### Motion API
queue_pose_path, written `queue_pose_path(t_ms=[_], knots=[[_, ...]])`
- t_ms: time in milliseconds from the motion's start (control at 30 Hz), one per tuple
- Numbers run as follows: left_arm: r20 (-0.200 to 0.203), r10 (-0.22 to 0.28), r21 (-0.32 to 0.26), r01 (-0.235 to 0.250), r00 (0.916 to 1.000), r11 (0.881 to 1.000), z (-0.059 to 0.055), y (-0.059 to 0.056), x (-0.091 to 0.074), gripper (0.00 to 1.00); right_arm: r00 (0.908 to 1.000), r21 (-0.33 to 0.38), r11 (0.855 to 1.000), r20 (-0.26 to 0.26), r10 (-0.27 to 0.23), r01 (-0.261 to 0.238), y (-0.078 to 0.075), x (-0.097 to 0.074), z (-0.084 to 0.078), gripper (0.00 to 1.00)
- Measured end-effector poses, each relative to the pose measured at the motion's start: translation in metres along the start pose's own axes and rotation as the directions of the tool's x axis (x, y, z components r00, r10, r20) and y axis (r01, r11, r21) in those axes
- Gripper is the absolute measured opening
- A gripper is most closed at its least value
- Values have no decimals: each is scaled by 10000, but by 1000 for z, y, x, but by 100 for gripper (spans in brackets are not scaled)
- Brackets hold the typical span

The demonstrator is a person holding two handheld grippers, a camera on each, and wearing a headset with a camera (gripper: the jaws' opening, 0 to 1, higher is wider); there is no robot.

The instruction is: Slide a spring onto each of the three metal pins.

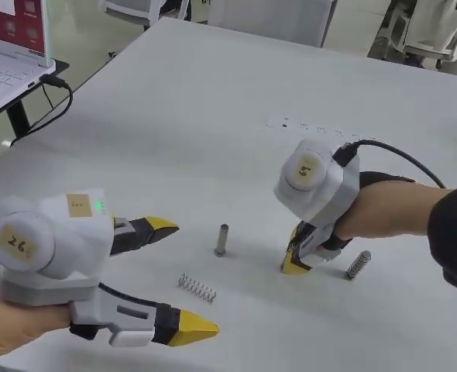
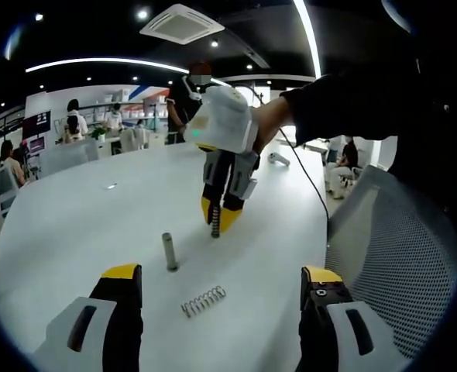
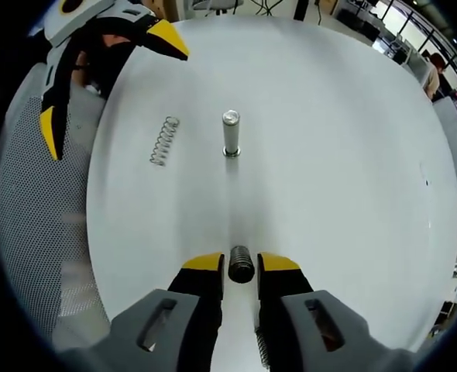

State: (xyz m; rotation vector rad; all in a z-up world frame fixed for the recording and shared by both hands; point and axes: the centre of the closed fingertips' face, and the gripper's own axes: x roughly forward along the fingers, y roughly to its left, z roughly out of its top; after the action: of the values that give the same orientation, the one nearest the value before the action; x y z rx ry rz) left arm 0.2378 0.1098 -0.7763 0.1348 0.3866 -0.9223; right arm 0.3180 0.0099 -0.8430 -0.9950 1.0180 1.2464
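Right gripper [image 3: 241,262] fingers narrow, pinching upright spring [image 3: 241,267]. Left gripper [image 1: 186,277] fingers wide, loose spring [image 1: 197,288] on desk [image 1: 213,116] between their tips, bare pin [image 1: 222,240] just beyond.

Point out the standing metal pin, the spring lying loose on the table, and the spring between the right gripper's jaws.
metal pin [image 1: 221,239], head view, middle of its shaft.
loose spring [image 1: 197,287], head view, middle of its coils.
held spring [image 3: 241,264], right gripper view, its coil end facing the camera.
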Motion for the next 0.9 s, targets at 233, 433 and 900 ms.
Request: queue_pose_path(t_ms=[233,433,900], knots=[[-8,-41,41,41,10000,10000,1,-1,1,81,9998,407,9991,184,-117,110,1,-7,-12,16],[-17,-85,52,85,10000,10000,2,-3,1,81,9993,724,9973,323,-167,143,6,-13,-22,16],[-98,-131,58,132,9999,9999,-1,-8,-1,80,9910,1069,9928,1278,403,-541,54,-21,-5,16]])
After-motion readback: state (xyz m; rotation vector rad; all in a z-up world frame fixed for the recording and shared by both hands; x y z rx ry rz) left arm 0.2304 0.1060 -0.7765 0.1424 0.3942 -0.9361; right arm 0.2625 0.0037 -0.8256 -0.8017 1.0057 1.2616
